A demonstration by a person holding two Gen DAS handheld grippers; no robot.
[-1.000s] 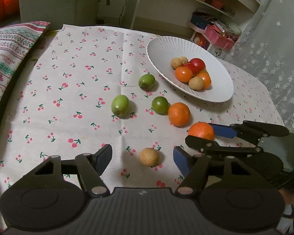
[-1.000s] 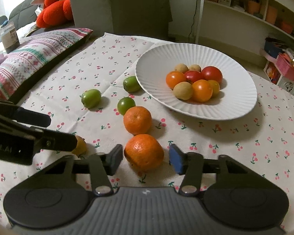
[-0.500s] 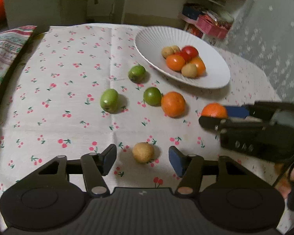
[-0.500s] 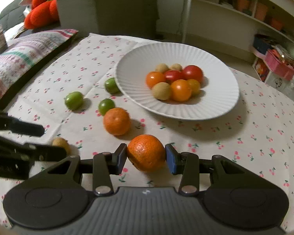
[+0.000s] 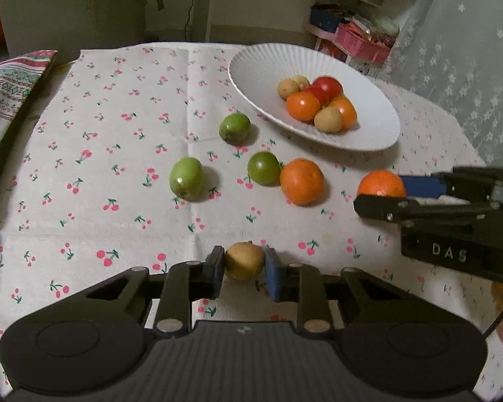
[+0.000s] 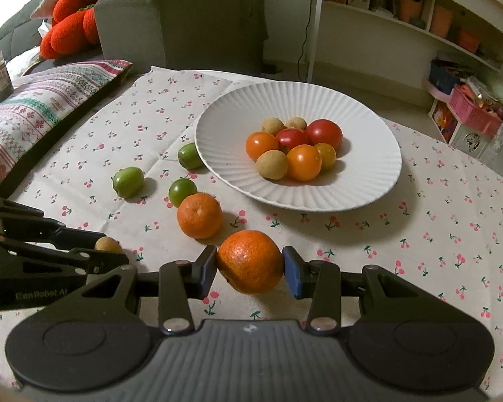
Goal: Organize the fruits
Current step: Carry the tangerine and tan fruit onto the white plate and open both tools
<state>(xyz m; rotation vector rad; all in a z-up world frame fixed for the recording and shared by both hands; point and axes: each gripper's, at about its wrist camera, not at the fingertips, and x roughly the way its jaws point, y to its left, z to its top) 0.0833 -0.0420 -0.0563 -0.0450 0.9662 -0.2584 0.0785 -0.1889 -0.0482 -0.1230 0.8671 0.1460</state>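
Observation:
My left gripper (image 5: 244, 268) is shut on a small tan fruit (image 5: 244, 260) low over the cherry-print cloth. My right gripper (image 6: 249, 266) is shut on an orange mandarin (image 6: 249, 261) and holds it just above the cloth; it shows in the left wrist view (image 5: 380, 184) too. A second mandarin (image 6: 199, 215) (image 5: 301, 181) lies on the cloth beside three green fruits (image 6: 182, 191) (image 6: 128, 182) (image 6: 190, 155). The white ribbed plate (image 6: 369, 174) (image 5: 258, 70) holds several tomatoes and tan fruits.
A patterned cushion (image 6: 26, 114) lies along the table's left edge, with a grey sofa (image 6: 184, 20) behind. A white shelf unit (image 6: 402, 16) and a pink basket (image 6: 472, 110) stand behind the table. A lace curtain (image 5: 469, 50) hangs at the right.
Both grippers have closed: the left on the tan fruit, the right on the mandarin. The right gripper has lifted its mandarin slightly and moved toward the plate.

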